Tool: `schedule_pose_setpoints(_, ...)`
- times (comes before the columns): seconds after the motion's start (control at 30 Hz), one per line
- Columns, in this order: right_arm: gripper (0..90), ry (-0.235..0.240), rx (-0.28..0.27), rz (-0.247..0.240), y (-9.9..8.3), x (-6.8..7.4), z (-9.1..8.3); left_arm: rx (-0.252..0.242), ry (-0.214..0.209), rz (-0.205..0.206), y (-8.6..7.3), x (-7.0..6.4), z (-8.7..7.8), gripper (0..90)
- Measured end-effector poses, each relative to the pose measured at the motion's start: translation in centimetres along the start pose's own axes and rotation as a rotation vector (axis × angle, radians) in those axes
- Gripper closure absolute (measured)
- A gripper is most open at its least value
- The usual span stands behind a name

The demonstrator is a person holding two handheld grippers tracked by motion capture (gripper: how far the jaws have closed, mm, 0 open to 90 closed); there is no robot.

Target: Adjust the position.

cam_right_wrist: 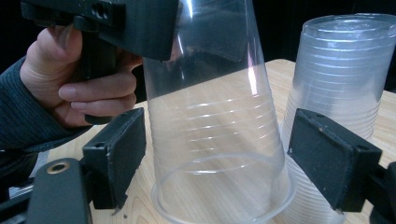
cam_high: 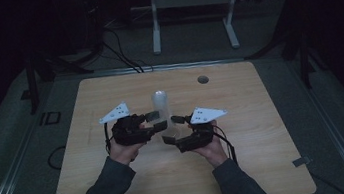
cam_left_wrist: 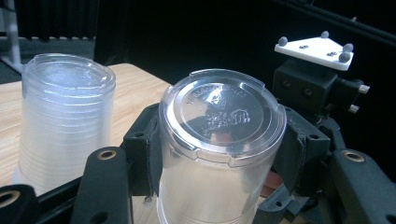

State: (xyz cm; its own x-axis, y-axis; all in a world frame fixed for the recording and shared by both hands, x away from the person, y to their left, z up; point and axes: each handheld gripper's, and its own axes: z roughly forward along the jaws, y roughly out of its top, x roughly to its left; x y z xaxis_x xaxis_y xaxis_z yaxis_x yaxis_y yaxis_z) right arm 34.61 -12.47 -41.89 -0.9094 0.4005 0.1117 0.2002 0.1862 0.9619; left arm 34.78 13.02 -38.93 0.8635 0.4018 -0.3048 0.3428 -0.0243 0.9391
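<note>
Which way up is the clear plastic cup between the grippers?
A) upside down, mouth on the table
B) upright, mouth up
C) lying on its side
A: the clear plastic cup has its wide rim down on the wooden table and its closed base facing up between the left gripper jaws.

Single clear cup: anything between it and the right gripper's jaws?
Nothing visible. In the right gripper view the right gripper is open, its pads either side of the upside-down clear cup with bare gaps. The left gripper already clamps the cup near its upturned base. The stack of cups stands beside it, outside the jaws.
</note>
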Motion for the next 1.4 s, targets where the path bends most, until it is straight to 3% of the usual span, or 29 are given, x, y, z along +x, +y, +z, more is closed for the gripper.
schedule_pose_setpoints(0.43, 22.7, 0.013, -0.006, -0.012, 0.17, 0.16, 0.19, -0.044, -0.052, -0.07, -0.4, 0.54, -0.02, 41.1)
schedule_pose_setpoints(0.7, 26.3, 0.011, -0.004, -0.01, 0.15, 0.17, 0.31, -0.058, -0.063, -0.083, -0.49, 0.64, 0.02, 41.0)
schedule_pose_setpoints(1.0, 29.5, 0.006, -0.004, -0.02, 0.12, 0.28, 0.27, -0.052, -0.064, -0.084, -0.52, 0.73, 0.04, 37.3)
schedule_pose_setpoints(1.2, 30.5, 0.001, -0.001, -0.025, 0.16, 0.28, 0.17, -0.016, -0.046, -0.058, -0.49, 0.35, 0.29, 29.2)
schedule_pose_setpoints(1.4, 30.4, -0.01, 0.01, -0.021, 0.13, 0.17, -0.02, -0.005, -0.035, -0.036, -0.34, 0.08, 0.22, 27.9)
